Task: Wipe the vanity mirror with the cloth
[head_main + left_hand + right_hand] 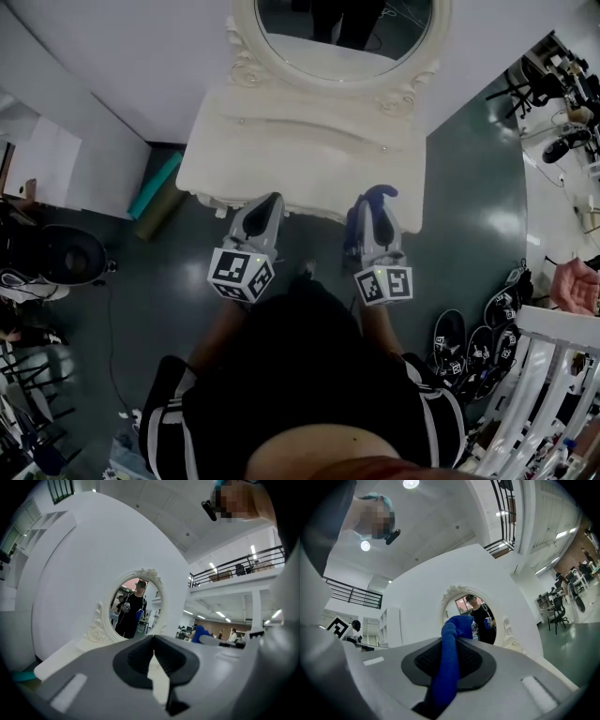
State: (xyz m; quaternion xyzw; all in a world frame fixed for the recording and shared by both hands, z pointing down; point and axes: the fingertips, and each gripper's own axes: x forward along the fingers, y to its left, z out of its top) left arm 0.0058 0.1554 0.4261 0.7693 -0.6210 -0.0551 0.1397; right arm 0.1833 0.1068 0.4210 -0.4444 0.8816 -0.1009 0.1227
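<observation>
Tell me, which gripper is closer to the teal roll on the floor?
Left. The left gripper is by the vanity's front edge, right of the teal roll; the right gripper, shut on the blue cloth, is farther right again.

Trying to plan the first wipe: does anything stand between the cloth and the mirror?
Nothing visible does. The right gripper holds the blue cloth at the front edge of the vanity top, bare up to the mirror.

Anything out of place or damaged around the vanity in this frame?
Nothing stands out: the vanity mirror looks upright and intact, the blue cloth sits pinched in the right claw, and the left claw is shut, empty.
</observation>
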